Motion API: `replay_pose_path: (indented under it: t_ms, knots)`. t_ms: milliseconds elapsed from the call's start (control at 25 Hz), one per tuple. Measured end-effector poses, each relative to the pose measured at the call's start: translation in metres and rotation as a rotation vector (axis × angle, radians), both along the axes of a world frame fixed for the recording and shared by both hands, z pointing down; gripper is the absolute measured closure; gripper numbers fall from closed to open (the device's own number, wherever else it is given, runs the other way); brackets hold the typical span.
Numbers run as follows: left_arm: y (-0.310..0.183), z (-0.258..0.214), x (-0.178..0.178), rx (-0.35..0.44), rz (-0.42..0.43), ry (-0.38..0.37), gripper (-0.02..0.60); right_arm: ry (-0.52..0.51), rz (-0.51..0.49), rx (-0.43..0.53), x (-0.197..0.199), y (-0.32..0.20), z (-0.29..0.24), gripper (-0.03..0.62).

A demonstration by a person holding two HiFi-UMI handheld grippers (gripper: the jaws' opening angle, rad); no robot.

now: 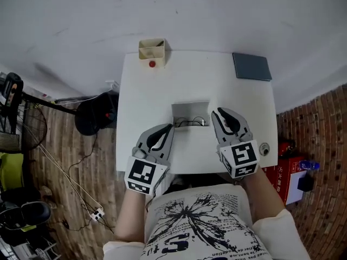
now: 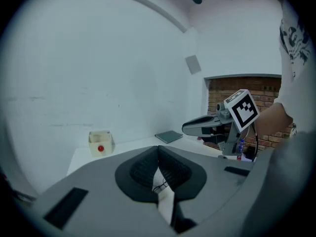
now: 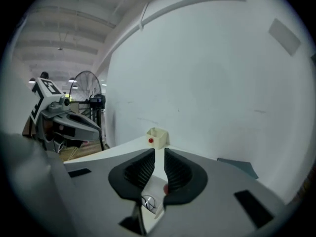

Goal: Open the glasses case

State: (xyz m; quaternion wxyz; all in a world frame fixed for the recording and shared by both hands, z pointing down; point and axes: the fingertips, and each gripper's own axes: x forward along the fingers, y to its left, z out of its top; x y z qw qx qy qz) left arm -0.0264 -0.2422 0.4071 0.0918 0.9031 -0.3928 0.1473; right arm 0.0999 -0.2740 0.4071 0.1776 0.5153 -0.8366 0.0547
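The glasses case (image 1: 190,109) lies open at the middle of the counter (image 1: 146,85), near its front edge, with glasses (image 1: 191,123) inside. The left gripper (image 1: 168,128) hangs beside it with its jaws together and empty. The right gripper (image 1: 217,113) hangs on the other side, its jaws slightly apart and empty.
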Motion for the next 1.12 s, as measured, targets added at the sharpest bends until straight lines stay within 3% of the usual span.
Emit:
replay_pose_path:
  t_ms: [160,280,400,600,840,1120]
  knots:
    - [0.022,-0.053,-0.003,0.117,0.024,0.037,0.568,-0.043,0.091,0.097,0.014,0.027,-0.044,0.579]
    - [0.036,-0.094,-0.003,0.212,0.016,0.135,0.568,-0.043,0.098,0.157,0.019,0.049,-0.067,0.579]
    - [0.053,-0.119,-0.005,0.255,0.023,0.166,0.568,-0.049,0.118,0.199,0.028,0.071,-0.080,0.580]
    - [0.083,-0.134,-0.010,0.268,0.056,0.119,0.568,-0.111,0.162,0.259,0.046,0.104,-0.098,0.579]
    - [0.094,-0.129,-0.023,0.229,0.021,0.106,0.568,-0.137,0.120,0.293,0.046,0.130,-0.106,0.580]
    - [0.095,-0.132,-0.014,0.232,0.034,0.110,0.568,-0.138,0.079,0.301,0.043,0.140,-0.109,0.582]
